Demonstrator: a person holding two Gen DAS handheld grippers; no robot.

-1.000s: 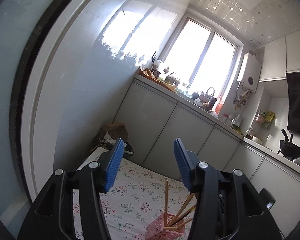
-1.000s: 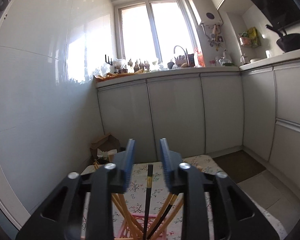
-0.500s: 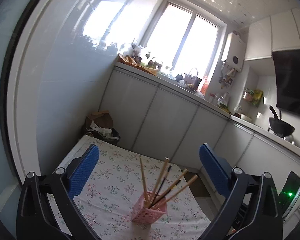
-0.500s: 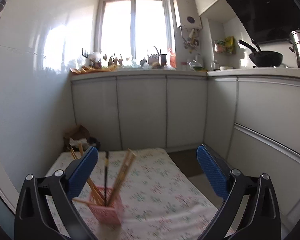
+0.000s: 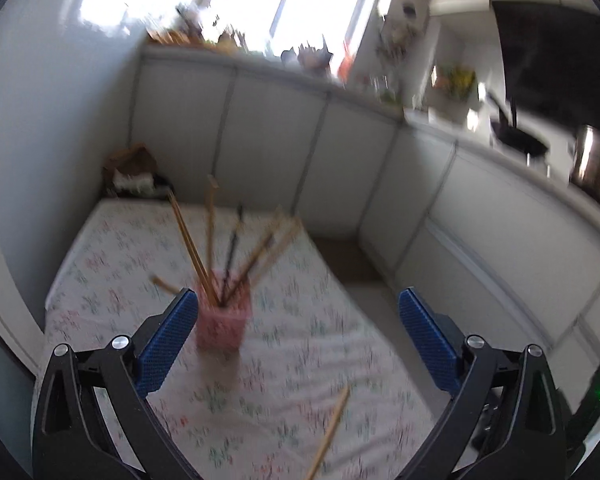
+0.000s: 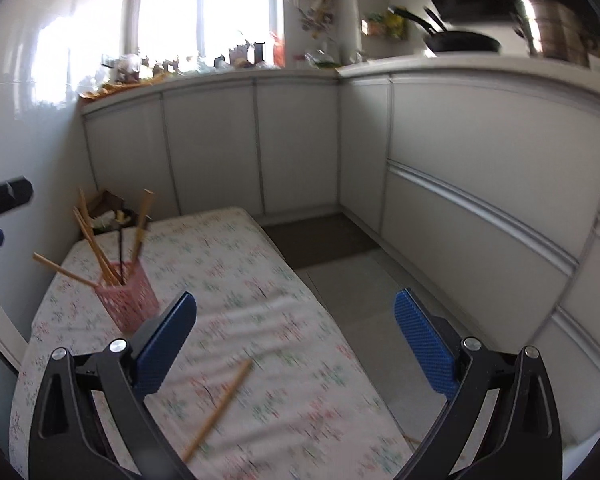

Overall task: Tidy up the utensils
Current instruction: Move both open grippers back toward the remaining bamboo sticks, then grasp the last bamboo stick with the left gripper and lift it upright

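Black wok point(image 6: 462, 43) and steel pot point(image 6: 556, 32) on counter point(image 6: 460, 65).

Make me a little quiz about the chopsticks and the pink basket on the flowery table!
1. True or false: every chopstick is already standing in the pink basket.
2. Which colour are the pads on both grippers? A red, B blue, C green.
3. Fill the gap: the right gripper holds ____ between its fingers.

Key
1. False. One loose chopstick lies flat on the flowery tablecloth, apart from the basket.
2. B. The left gripper and the right one both have blue pads, spread wide.
3. Nothing. It is open over the cloth, with the loose chopstick lying below it.
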